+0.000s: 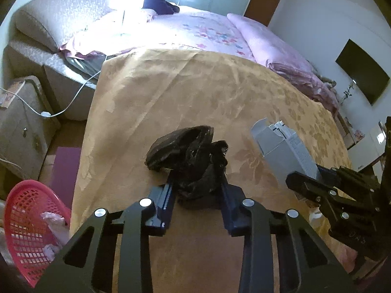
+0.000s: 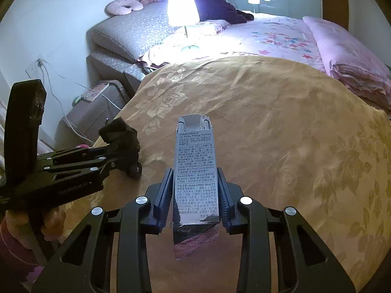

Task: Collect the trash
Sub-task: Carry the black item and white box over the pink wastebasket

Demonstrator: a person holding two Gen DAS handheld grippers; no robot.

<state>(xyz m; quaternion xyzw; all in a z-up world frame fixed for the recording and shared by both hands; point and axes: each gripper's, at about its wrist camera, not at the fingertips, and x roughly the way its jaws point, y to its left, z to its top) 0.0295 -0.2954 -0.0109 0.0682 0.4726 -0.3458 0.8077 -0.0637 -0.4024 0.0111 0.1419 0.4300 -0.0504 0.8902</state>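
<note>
Left wrist view: left tongs [image 1: 198, 190] pinch black bag [image 1: 188, 156], lower centre.
Right tongs [image 2: 194, 193]: clamp grey carton [image 2: 194, 168].
Cloth-covered worktop [image 1: 195, 92]: bare toward far edge.

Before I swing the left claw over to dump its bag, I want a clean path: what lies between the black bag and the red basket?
Only gold tablecloth, then its edge; the left wrist view shows nothing between black bag and red basket.

Glossy crumpled black plastic bag [image 1: 193, 161], printed silvery cardboard box [image 2: 194, 171], patterned woven-look gold cloth [image 1: 195, 92].
</note>
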